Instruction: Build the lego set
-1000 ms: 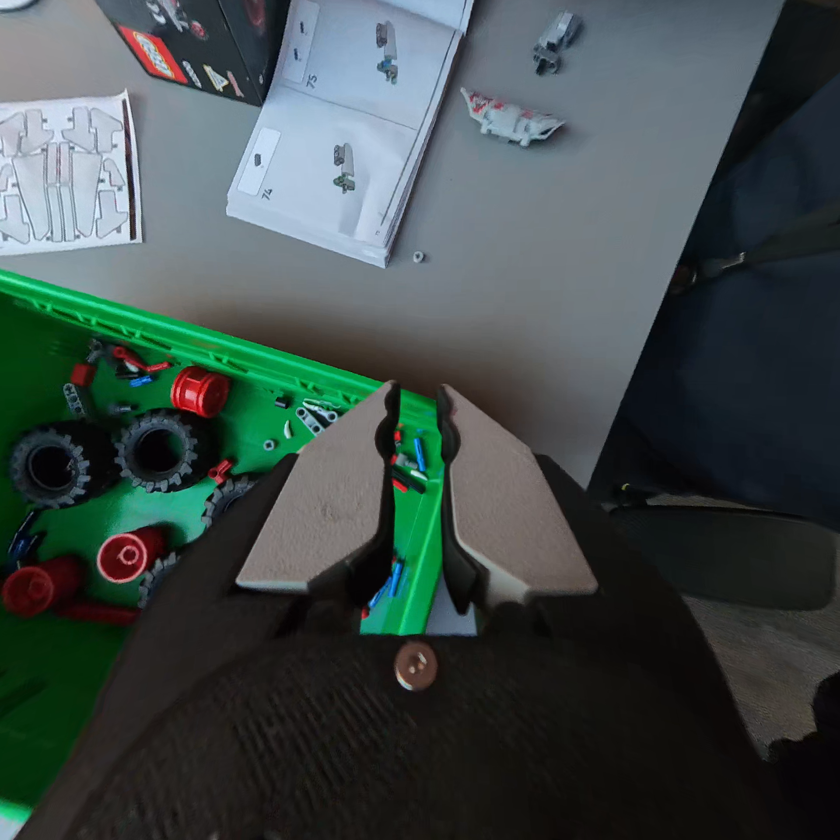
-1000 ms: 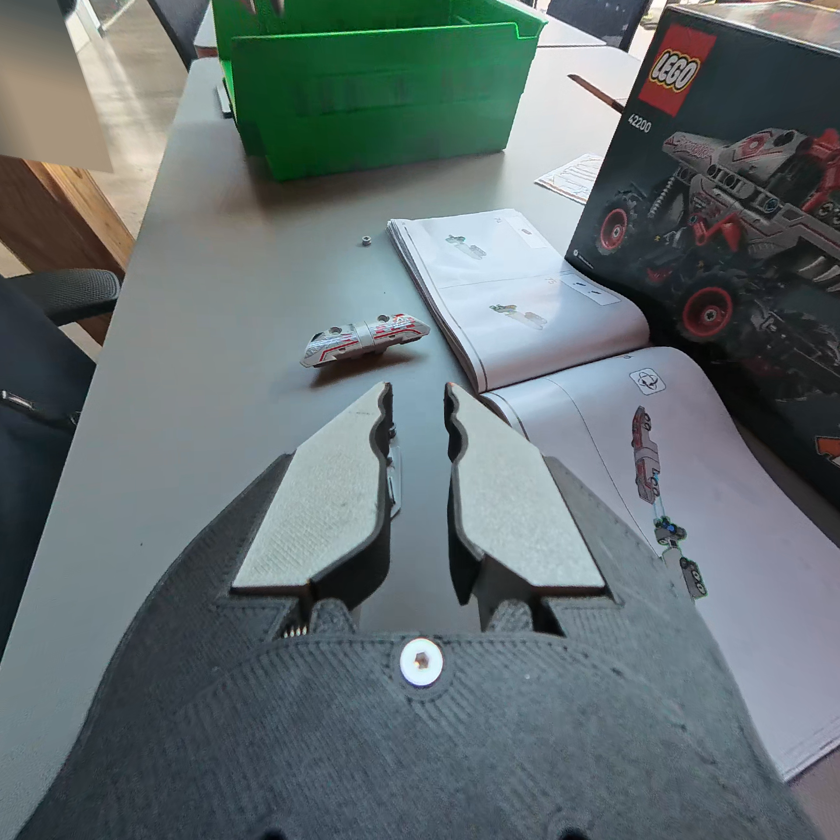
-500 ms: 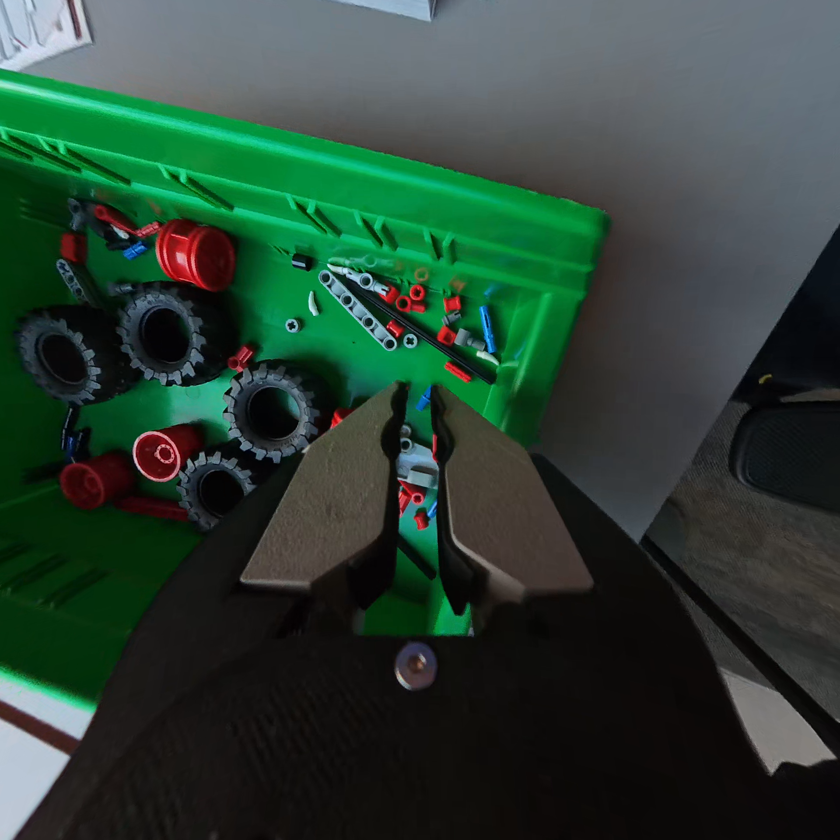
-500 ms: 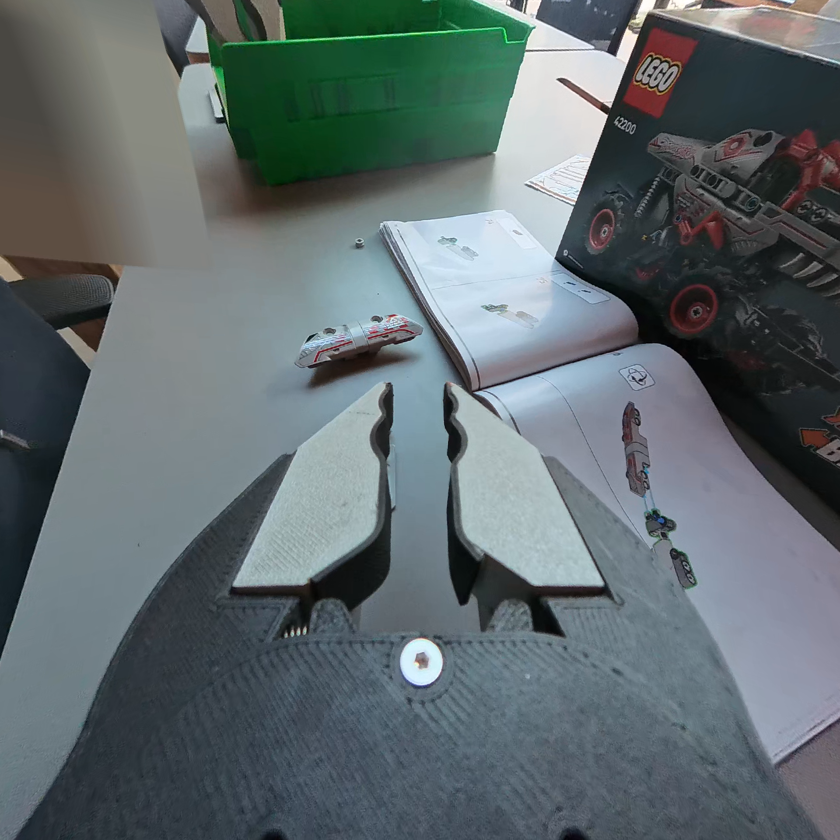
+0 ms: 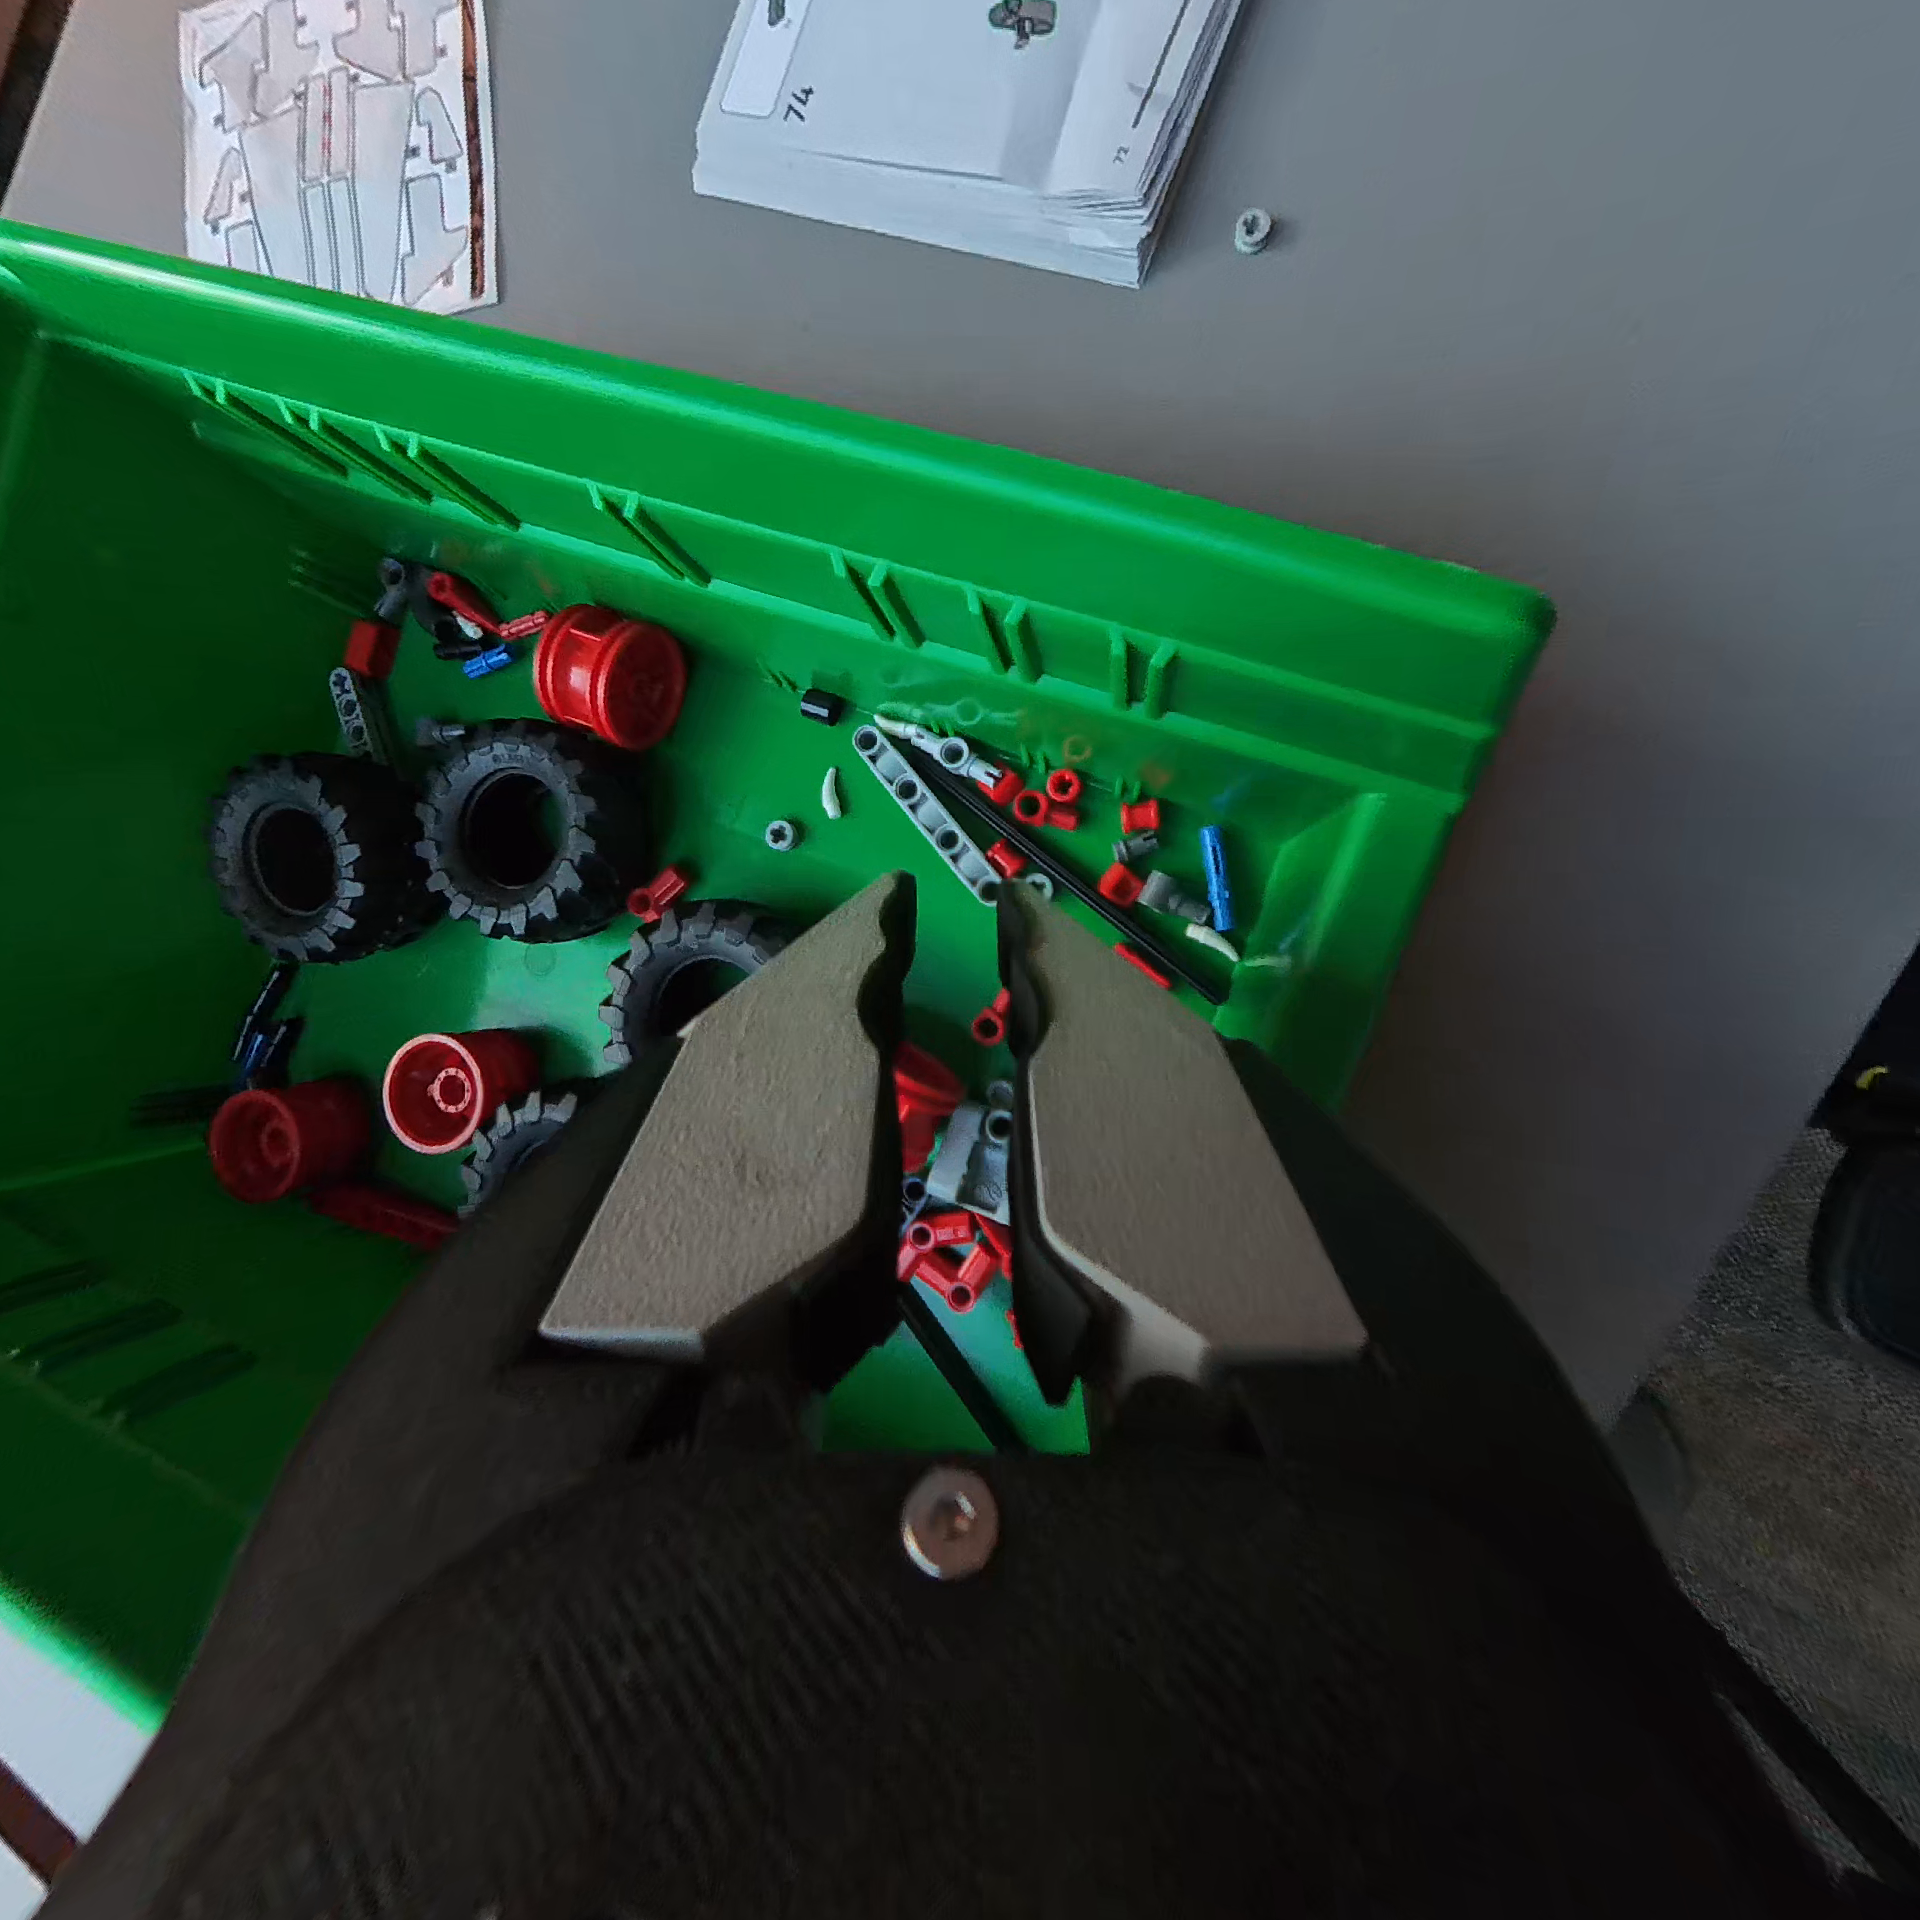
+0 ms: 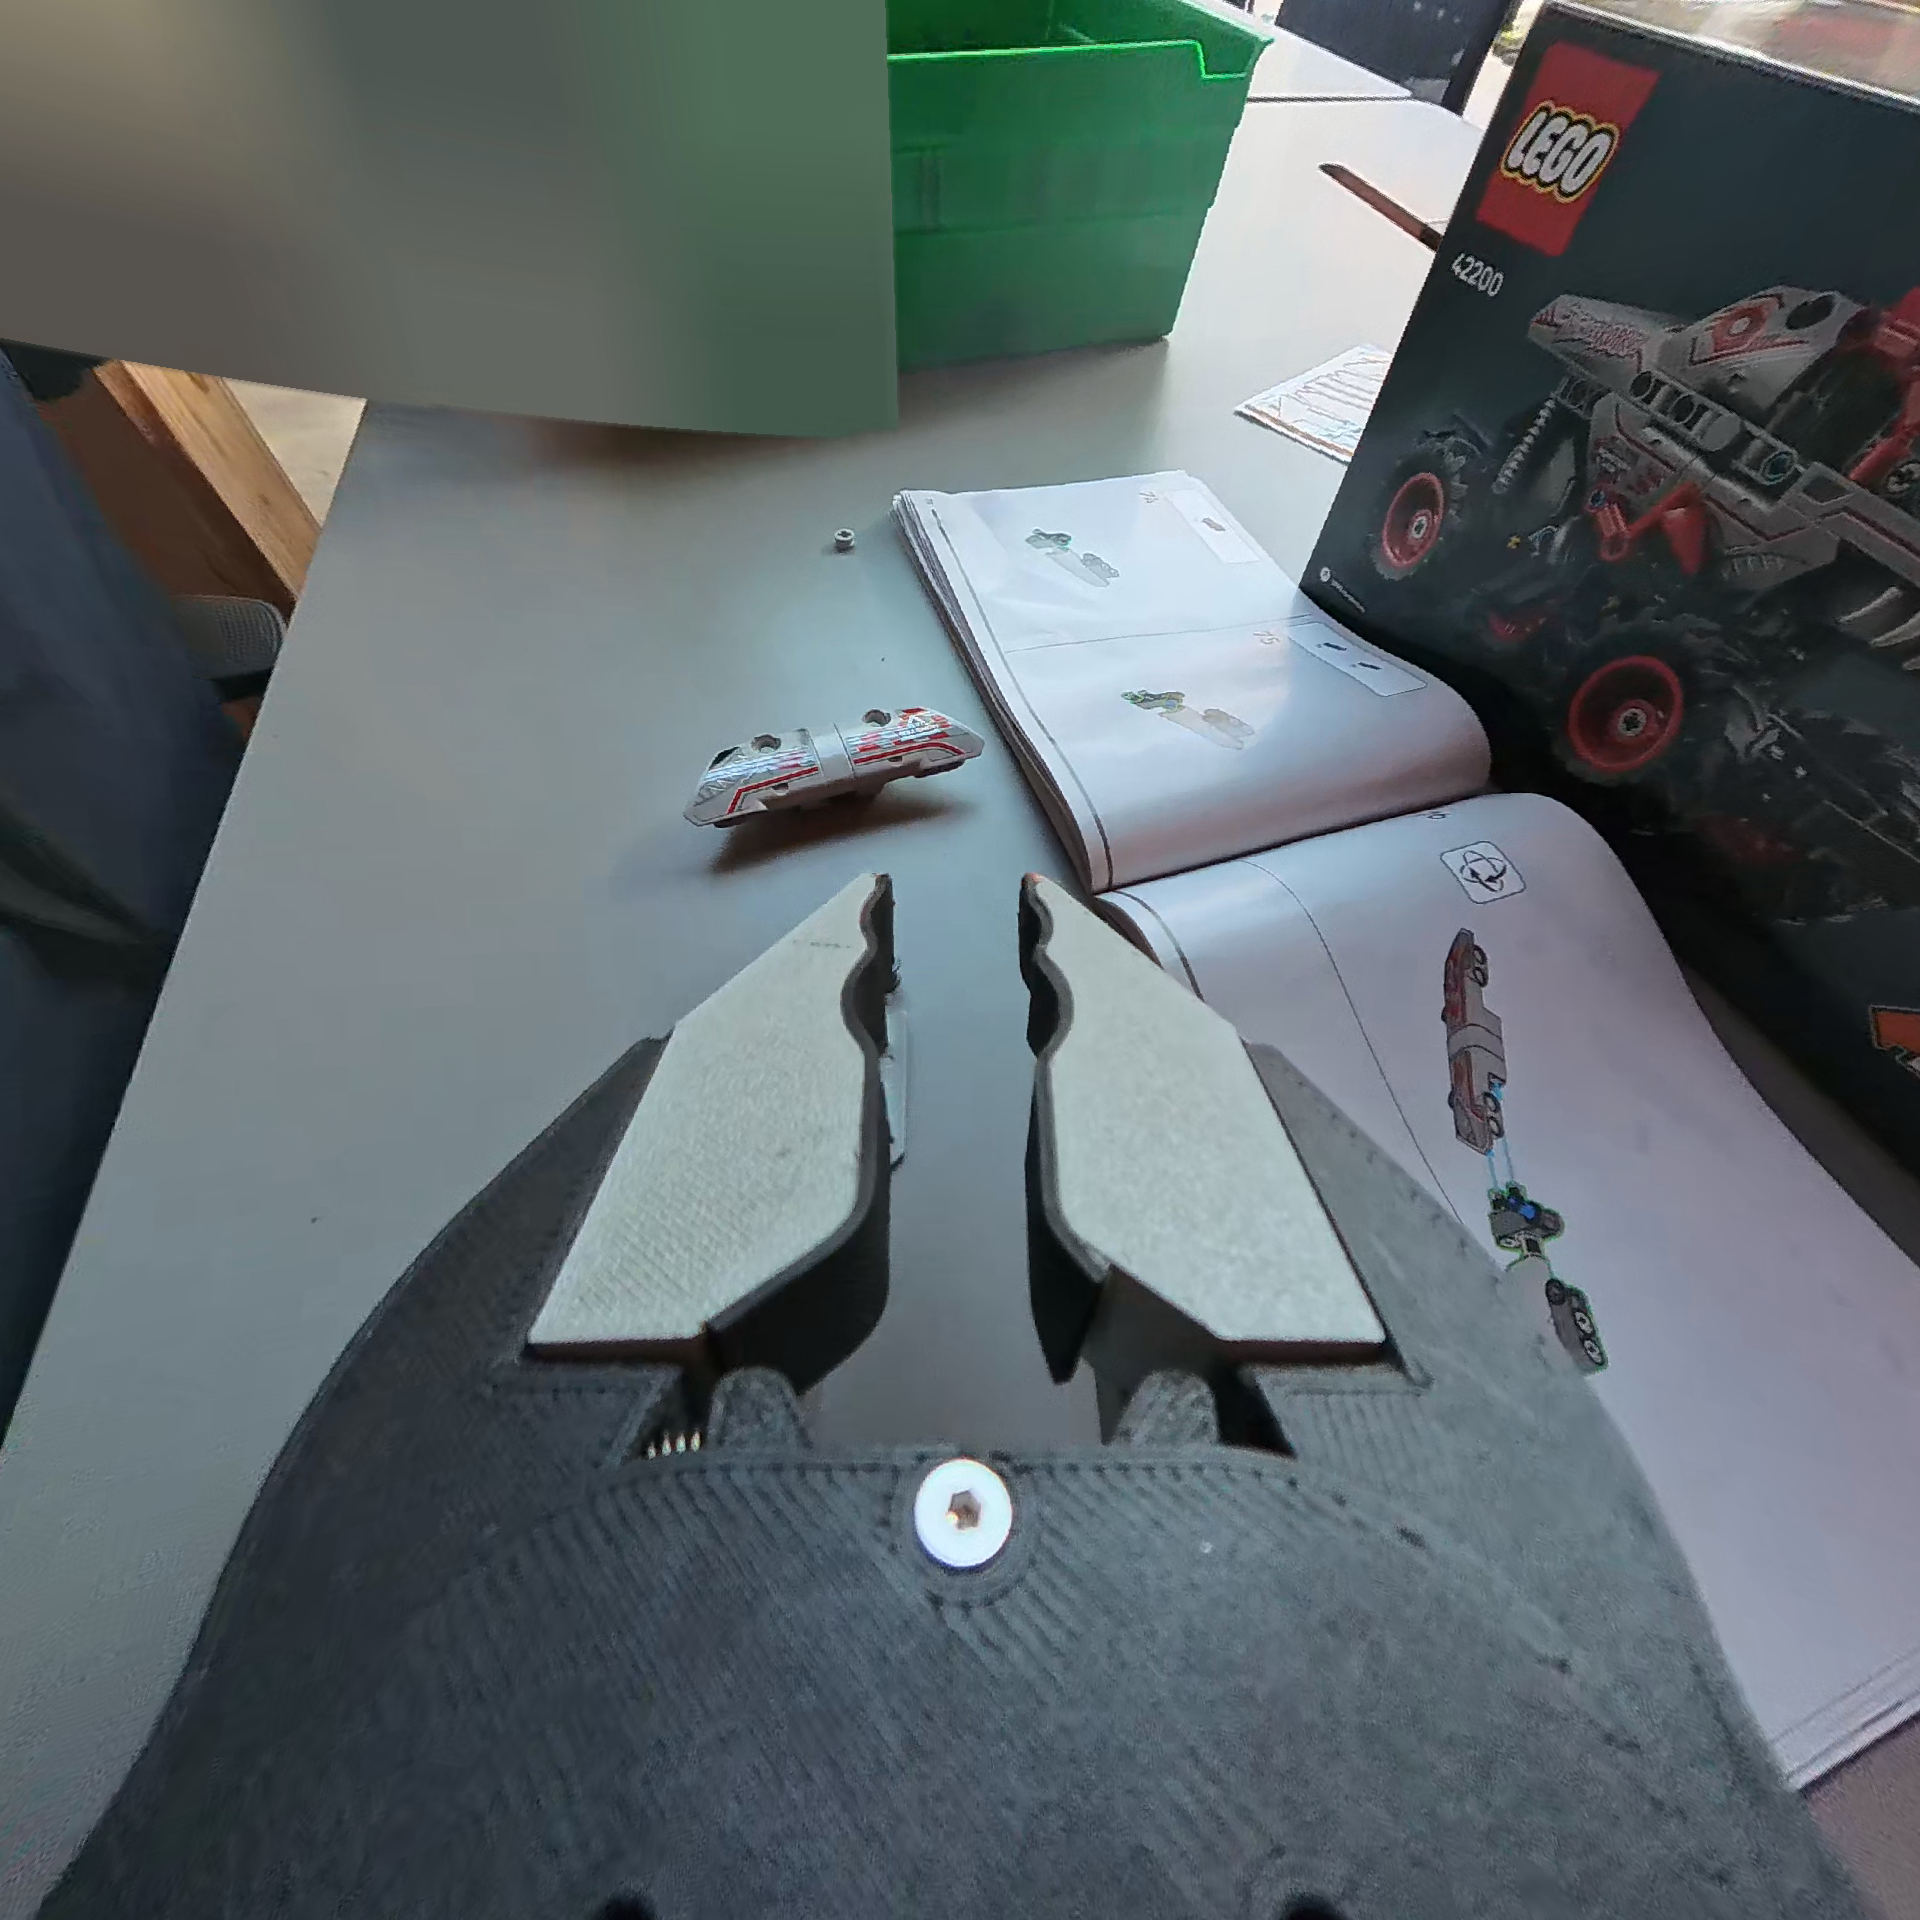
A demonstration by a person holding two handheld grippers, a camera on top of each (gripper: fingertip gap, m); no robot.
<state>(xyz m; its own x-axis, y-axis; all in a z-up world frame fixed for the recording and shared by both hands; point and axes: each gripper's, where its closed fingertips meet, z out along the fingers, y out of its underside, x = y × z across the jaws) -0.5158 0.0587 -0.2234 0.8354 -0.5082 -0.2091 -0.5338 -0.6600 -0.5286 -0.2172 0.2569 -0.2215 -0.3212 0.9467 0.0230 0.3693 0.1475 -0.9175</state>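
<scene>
My left gripper (image 5: 957,902) hovers over the right part of a green bin (image 5: 935,457), jaws a little apart and empty. In the bin lie black tyres (image 5: 509,821), red wheel hubs (image 5: 608,675), a long grey beam (image 5: 920,810) and small red, blue and grey pins (image 5: 1132,831). More small pieces (image 5: 961,1153) show between its fingers. My right gripper (image 6: 956,899) is open and empty low over the grey table. It is just short of a white-and-red panel assembly (image 6: 831,774). A light grey sliver (image 6: 896,1081) shows by its left finger, mostly hidden.
The open instruction booklet (image 6: 1195,675) lies right of the panel, also in the left wrist view (image 5: 935,135). The set's box (image 6: 1683,520) stands behind it. A sticker sheet (image 5: 332,145) and a small grey bush (image 5: 1254,231) lie beyond the bin. The table edge (image 5: 1621,1143) runs close to the bin's right side. About 35 cm separates my left fingertips from my right.
My left gripper moved from the bin's corner to over its inside, then pulled back so the booklet shows again. My right gripper edged closer to the panel assembly. Both stayed empty.
</scene>
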